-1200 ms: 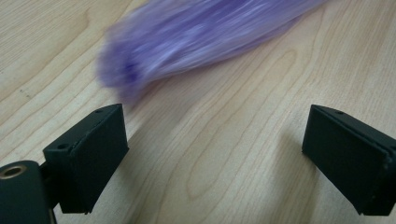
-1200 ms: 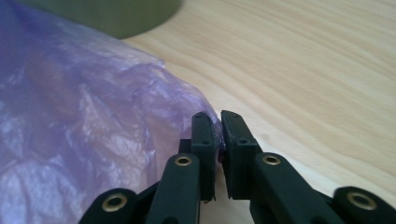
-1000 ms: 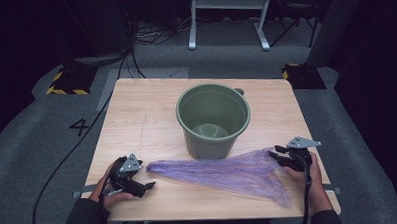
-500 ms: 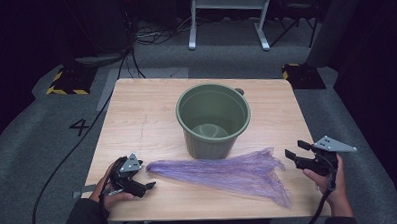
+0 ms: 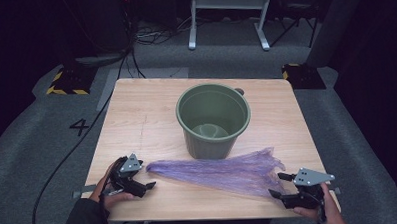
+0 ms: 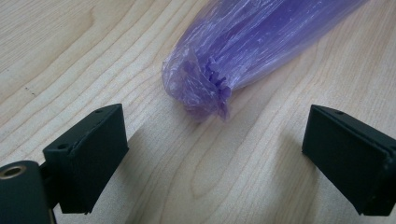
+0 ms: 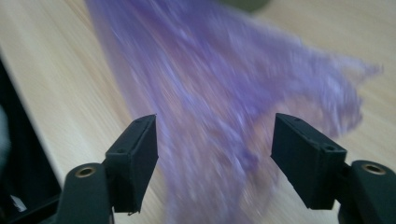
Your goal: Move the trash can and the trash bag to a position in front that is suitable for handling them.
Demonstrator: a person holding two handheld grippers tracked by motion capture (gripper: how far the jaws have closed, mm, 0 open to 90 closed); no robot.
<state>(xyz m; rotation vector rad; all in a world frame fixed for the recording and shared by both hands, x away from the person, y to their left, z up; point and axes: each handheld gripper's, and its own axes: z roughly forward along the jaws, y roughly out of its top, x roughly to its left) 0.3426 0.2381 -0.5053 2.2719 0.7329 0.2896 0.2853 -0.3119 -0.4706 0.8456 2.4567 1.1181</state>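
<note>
A square table [image 5: 136,119] of pale wood stands in the middle of a dim room, its grain running lengthwise and the top lit brighter than anything round it. Grey carpet [image 5: 37,142] covers the floor on every side, and a black number four [image 5: 80,127] is marked on it just left of the table. Black cables [image 5: 63,161] snake across the carpet from the near left toward the back. Two dark blocks edged with yellow-and-black stripes, one far left [image 5: 65,81], one far right [image 5: 300,74], sit beyond the table's corners. Behind, a white metal frame [image 5: 228,16] stands on splayed feet. The far background falls away into darkness.
</note>
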